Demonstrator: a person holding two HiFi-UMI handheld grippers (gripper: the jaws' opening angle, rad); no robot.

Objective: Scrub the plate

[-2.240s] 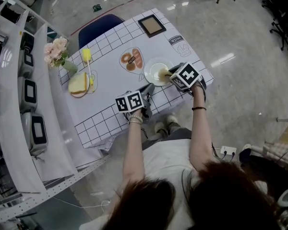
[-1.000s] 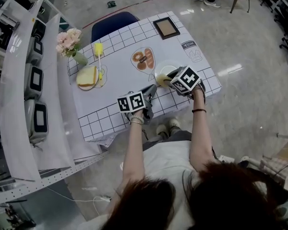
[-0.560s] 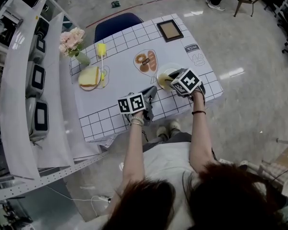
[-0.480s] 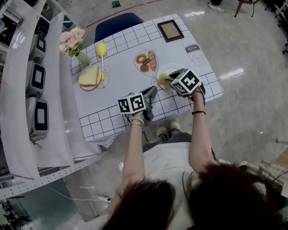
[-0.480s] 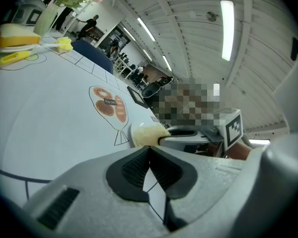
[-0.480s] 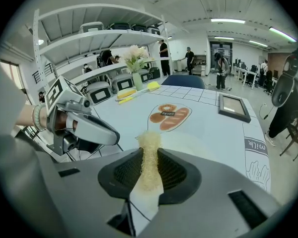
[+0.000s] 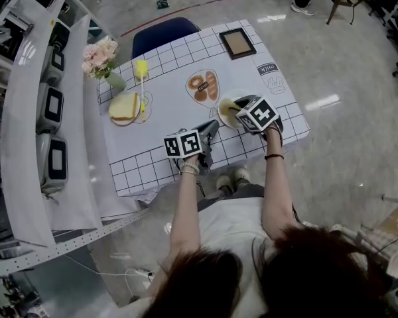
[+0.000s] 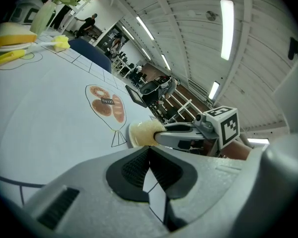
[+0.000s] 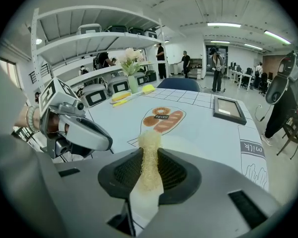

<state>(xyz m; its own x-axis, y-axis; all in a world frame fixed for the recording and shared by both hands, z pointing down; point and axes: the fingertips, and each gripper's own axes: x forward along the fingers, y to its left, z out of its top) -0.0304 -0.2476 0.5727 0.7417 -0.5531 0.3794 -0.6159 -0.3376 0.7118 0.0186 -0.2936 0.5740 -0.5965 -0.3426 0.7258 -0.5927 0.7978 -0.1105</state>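
A white plate (image 7: 237,97) sits near the table's front right, on the grid-patterned cloth. My right gripper (image 7: 231,106) is shut on a pale yellow sponge (image 7: 225,110) that rests on the plate's near-left part. In the right gripper view the sponge (image 9: 150,155) stands up between the jaws. My left gripper (image 7: 211,127) hovers just left of the plate, shut with nothing in it. From the left gripper view I see the sponge (image 8: 145,132), the plate's rim (image 8: 130,134) and the right gripper (image 8: 161,134) ahead.
A slice of bread on a dish (image 7: 124,106), a yellow brush (image 7: 140,78) and a flower vase (image 7: 103,61) stand at the far left. A picture frame (image 7: 237,43) lies at the back right, a blue chair (image 7: 162,30) behind the table, shelves (image 7: 26,111) to the left.
The right gripper has stayed on the plate with the sponge, shifting only slightly. The left gripper has kept its place beside the plate. The head view has drifted a little.
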